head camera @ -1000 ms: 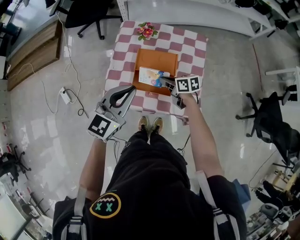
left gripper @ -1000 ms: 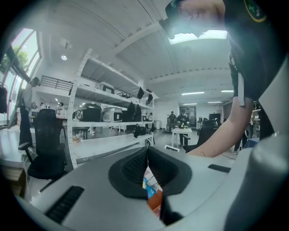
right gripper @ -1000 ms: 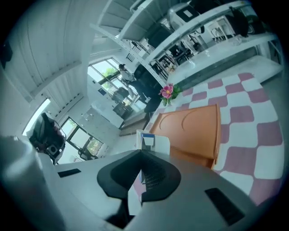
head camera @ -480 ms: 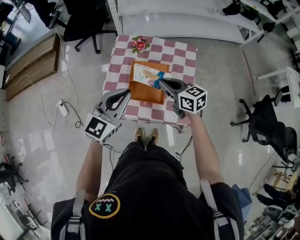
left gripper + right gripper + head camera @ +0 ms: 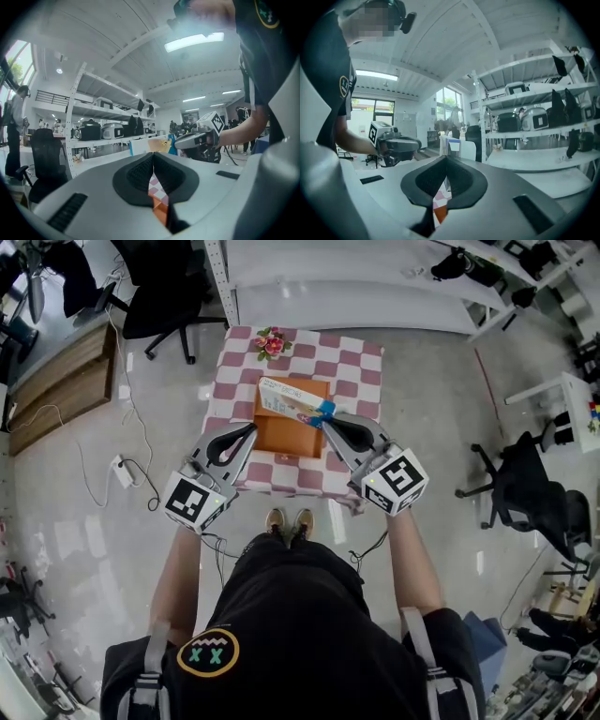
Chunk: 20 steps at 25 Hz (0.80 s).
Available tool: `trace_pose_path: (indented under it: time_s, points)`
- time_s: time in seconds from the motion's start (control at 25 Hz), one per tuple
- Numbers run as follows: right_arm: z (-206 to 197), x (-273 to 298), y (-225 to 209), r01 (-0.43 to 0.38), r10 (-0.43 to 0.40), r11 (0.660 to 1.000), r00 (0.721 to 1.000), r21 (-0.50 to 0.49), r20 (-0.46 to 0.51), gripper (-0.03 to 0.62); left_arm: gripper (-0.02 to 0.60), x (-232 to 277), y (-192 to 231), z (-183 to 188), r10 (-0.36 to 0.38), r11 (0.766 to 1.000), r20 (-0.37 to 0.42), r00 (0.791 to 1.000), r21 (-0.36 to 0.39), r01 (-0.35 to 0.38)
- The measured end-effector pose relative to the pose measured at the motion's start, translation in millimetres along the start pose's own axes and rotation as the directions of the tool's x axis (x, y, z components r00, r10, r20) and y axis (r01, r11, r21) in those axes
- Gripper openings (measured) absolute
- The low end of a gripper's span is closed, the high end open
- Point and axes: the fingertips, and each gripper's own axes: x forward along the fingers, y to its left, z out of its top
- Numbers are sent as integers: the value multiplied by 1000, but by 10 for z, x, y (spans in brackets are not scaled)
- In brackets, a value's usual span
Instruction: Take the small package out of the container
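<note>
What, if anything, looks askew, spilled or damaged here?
Nothing stands out. The right gripper holds the small package by its blue end, over the orange container, which sits square on the checkered table. The flowers sit at the table's far edge; nothing is spilled.

**Left jaws closed, package held up ahead**

The left gripper fills the lower frame, its two black ribbed pads pressed together with nothing between them. Through the slit below them show a strip of checked cloth and the orange container. Beyond, at mid-right, the right gripper with its marker cube meets the blue end of the small package, which hangs in the air above the jaws. Behind stand white shelves of appliances, and a black chair at left.
</note>
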Motion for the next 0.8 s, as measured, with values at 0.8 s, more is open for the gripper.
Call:
trace_pose_path:
  time_s: [0.8]
  points:
    - [392,-252,445,45,-10,978,985,-203,172,23,19,-69,-56,70,-18,1000,11,1000,7,18]
